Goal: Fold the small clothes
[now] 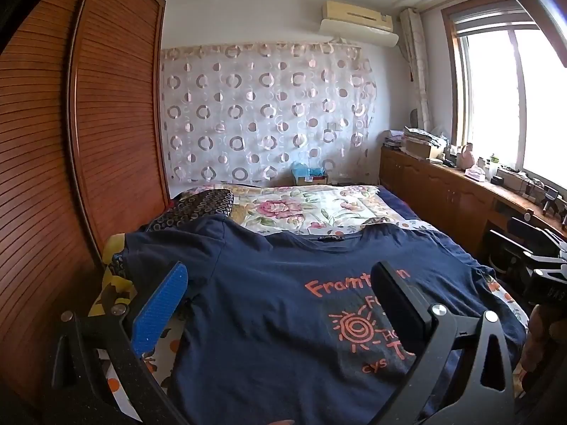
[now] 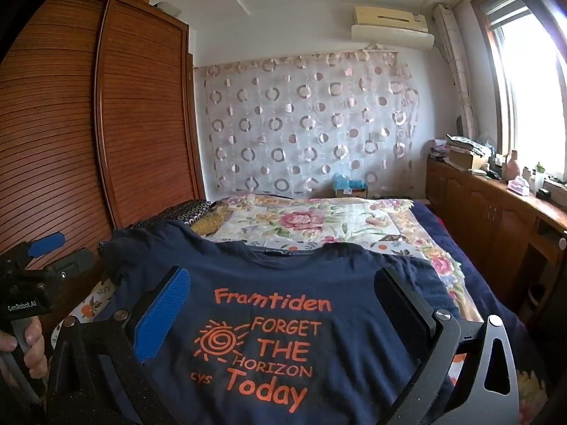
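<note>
A navy T-shirt with orange lettering and a sun print lies spread flat, front up, on the bed, collar toward the far wall. My left gripper hovers over its left half, jaws wide open, nothing between them; one pad is blue. My right gripper hangs above the print, also wide open and empty, blue pad on the left. In the right wrist view the left gripper shows at the left edge, held by a hand.
The bed carries a floral quilt and a dark ring-patterned pillow. A slatted wooden wardrobe stands close on the left. A low wooden cabinet with clutter runs under the window on the right.
</note>
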